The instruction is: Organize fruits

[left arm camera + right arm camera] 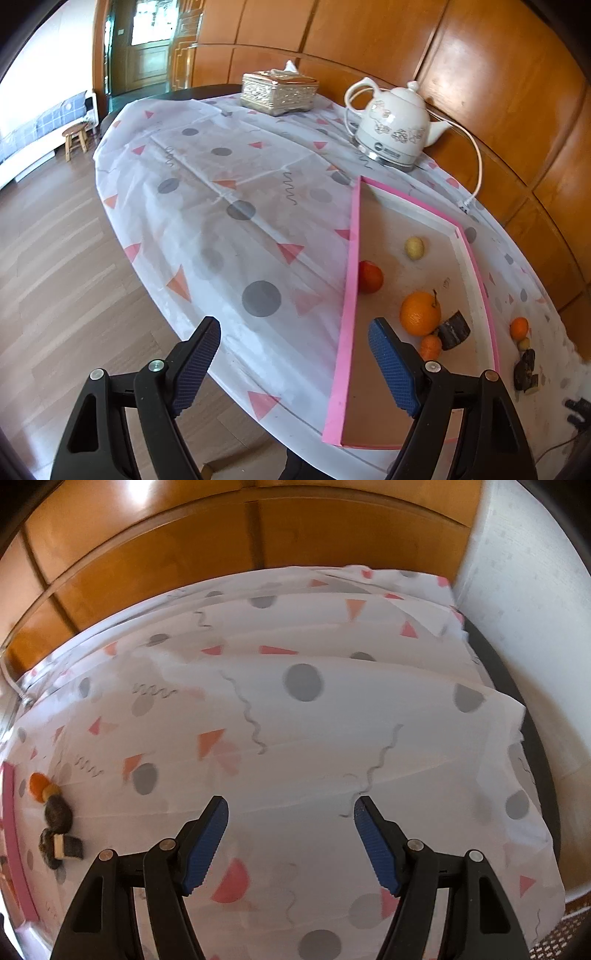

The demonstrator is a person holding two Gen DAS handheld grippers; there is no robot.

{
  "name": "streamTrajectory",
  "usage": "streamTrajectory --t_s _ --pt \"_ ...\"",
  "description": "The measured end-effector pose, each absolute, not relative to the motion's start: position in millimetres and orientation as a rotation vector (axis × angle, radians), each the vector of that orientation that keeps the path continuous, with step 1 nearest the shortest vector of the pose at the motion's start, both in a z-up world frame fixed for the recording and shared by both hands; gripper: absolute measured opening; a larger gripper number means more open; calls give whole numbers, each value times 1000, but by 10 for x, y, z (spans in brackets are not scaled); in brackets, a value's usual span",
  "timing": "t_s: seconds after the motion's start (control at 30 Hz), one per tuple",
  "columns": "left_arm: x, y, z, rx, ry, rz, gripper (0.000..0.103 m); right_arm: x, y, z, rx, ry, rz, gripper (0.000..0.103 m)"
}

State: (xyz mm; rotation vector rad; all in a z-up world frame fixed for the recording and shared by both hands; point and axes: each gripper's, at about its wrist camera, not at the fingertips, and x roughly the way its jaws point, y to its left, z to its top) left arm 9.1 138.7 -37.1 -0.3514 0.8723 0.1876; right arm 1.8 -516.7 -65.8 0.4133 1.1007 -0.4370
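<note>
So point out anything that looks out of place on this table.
A small orange, a tiny yellowish fruit and dark pieces lie on the tablecloth, outside the pink-rimmed tray that holds the other fruit. Both grippers are open and empty.

Open left tongs (294,345) over tablecloth (236,221), pink-rimmed tray (350,295) holding large orange (420,313), kettle (395,127) behind

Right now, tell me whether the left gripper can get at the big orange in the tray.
Probably yes. The left gripper is open and empty, and the big orange sits uncovered in the pink-edged tray, just ahead of its right-side finger.
</note>
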Motion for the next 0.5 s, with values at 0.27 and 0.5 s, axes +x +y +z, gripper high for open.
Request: streamTrajectory --t_s 0.27,0.5 --pt "104 1325 -389 -343 885 159 83 187 -4775 -619 297 1095 -279 72" --pt "109 1244 -355 -320 879 122 83 306 -4336 -551 222 1076 -112 69"
